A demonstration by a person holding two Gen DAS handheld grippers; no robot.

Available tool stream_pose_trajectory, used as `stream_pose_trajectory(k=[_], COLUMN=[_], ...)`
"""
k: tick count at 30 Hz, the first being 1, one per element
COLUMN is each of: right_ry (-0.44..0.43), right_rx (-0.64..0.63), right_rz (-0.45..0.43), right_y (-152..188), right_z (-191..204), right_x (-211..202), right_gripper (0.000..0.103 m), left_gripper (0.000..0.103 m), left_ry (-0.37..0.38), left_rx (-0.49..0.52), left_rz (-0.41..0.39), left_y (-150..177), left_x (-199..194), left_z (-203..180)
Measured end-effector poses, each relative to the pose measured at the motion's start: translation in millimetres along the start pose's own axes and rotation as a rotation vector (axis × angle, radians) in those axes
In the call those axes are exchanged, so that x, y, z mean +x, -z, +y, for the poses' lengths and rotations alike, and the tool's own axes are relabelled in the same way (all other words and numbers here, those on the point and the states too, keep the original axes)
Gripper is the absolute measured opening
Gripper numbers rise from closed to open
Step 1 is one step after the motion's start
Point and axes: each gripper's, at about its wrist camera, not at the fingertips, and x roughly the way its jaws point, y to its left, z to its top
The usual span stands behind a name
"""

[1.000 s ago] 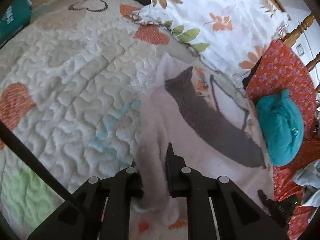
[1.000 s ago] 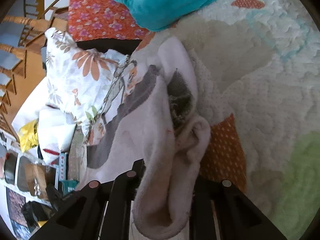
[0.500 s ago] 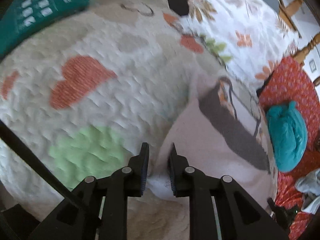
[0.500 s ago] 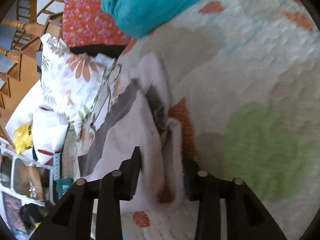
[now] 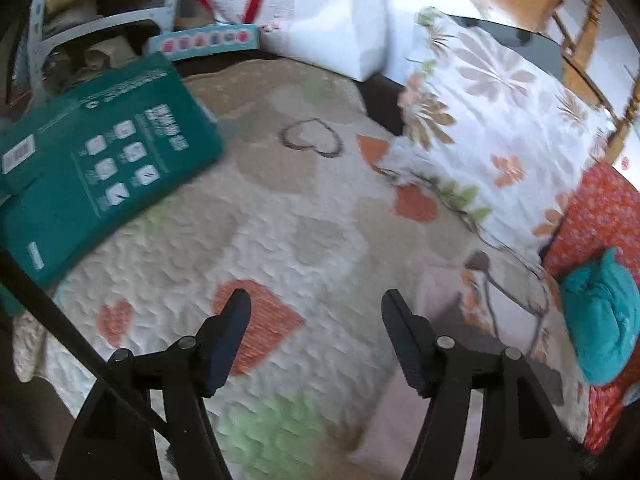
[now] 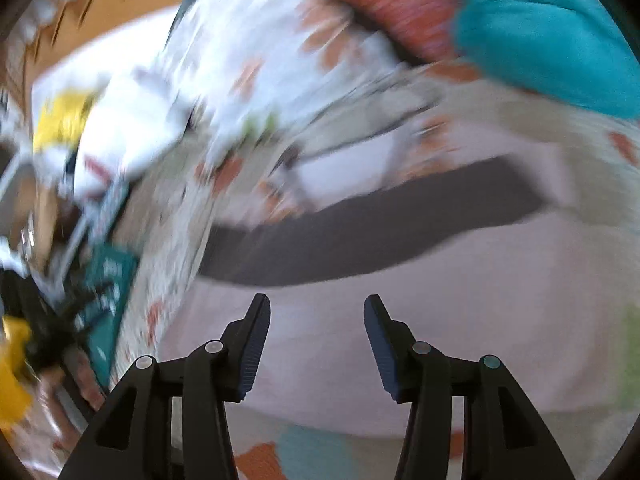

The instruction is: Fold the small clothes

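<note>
Pale pink garment (image 6: pixel 400 344) flat on quilt (image 5: pixel 280 240), left gripper (image 5: pixel 316 304) and right gripper (image 6: pixel 314 308) fingers spread, empty.

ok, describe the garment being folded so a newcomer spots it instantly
Start at the heart-patterned quilt. The pale pink garment lies flat on it, just below the open right gripper. A broad dark grey band crossing it separates it from the bundled teal cloth nearby.

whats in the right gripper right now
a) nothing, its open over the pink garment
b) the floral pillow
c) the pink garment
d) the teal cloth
a: the right gripper has its jaws spread with nothing between them, and the pink garment with its grey band lies flat on the quilt beyond them.
</note>
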Motion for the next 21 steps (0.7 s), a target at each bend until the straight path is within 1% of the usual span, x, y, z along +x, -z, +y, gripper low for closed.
stream_pose_trajectory(k=[2, 4, 5, 6, 7, 8, 9, 10, 11, 12, 13, 15, 17, 18, 19, 21], right_ry=[-0.001, -0.006, -0.001, 0.018, 0.052, 0.066, 0.09, 0.108, 0.117, 0.122, 0.147, 0.174, 0.173, 0.155, 0.109, 0.073], right_rx=[-0.064, -0.128, -0.148, -0.163, -0.186, -0.204, -0.222, -0.231, -0.245, -0.271, -0.326, -0.391, -0.408, -0.41, -0.407, -0.406], right_rz=[0.045, 0.092, 0.109, 0.113, 0.111, 0.116, 0.135, 0.151, 0.158, 0.16, 0.174, 0.216, 0.231, 0.221, 0.205, 0.197], right_y=[0, -5, -9, -12, -19, -24, -29, -32, -36, -40, -44, -50, -54, -54, -50, -39], right_z=[27, 62, 74, 85, 99, 109, 119, 128, 135, 143, 152, 162, 166, 167, 169, 172], right_x=[32, 73, 89, 104, 125, 140, 160, 176, 187, 196, 205, 210, 201, 192, 176, 158], right_gripper=[0.053, 0.041, 0.03, 0.027, 0.027, 0.026, 0.026, 0.026, 0.028, 0.028, 0.029, 0.032, 0.033, 0.034, 0.037, 0.053], left_gripper=[0.067, 0.067, 0.067, 0.067, 0.067, 0.067, 0.067, 0.067, 0.067, 0.067, 0.067, 0.067, 0.067, 0.067, 0.067, 0.067], left_ry=[0.06, 0.103, 0.101, 0.095, 0.092, 0.092, 0.09, 0.086, 0.081, 0.078, 0.075, 0.074, 0.08, 0.08, 0.077, 0.064], left_rx=[-0.064, -0.119, -0.127, -0.129, -0.128, -0.129, -0.134, -0.139, -0.148, -0.158, -0.172, -0.203, -0.234, -0.244, -0.253, -0.269], left_rz=[0.029, 0.038, 0.036, 0.038, 0.043, 0.05, 0.053, 0.054, 0.053, 0.052, 0.051, 0.054, 0.058, 0.056, 0.051, 0.039], left_y=[-6, -8, -7, -7, -7, -7, -8, -9, -11, -12, -13, -15, -16, -16, -15, -15], left_x=[1, -2, -4, -4, -4, -3, -3, -2, -1, -1, 0, 1, 2, 1, 0, -2], left_z=[12, 24, 27, 30, 32, 35, 39, 42, 47, 50, 54, 62, 69, 72, 74, 80])
